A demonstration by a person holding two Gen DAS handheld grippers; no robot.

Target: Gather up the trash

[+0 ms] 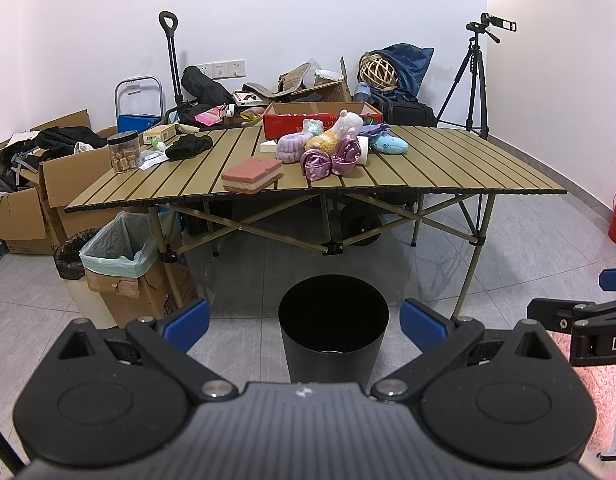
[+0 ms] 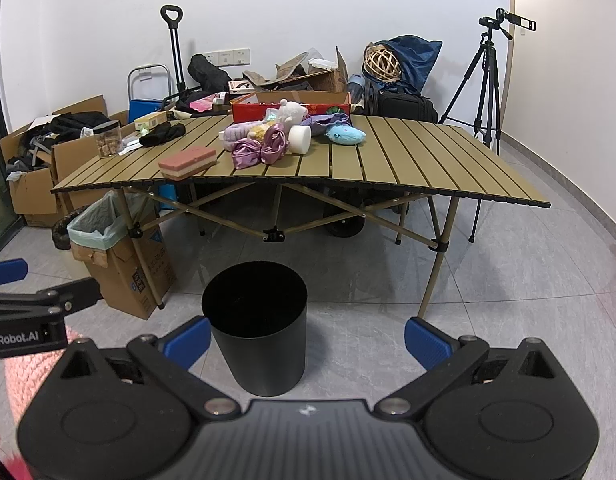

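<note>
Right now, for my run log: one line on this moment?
left gripper: open, empty | right gripper: open, empty | round black bin: on floor before slatted folding table

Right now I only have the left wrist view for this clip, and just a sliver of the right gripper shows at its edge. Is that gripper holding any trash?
Observer: No. The right gripper is open, with nothing between its blue pads.
Operator: Where is the bin relative to that hand?
Observer: The black bin stands on the floor just ahead of the gripper's left finger, off centre.
Operator: Something white sits half hidden behind the purple bow.
Observer: It is a white cylinder lying on its side on the table, beside the purple satin bow, with its flat end towards the camera.
</note>
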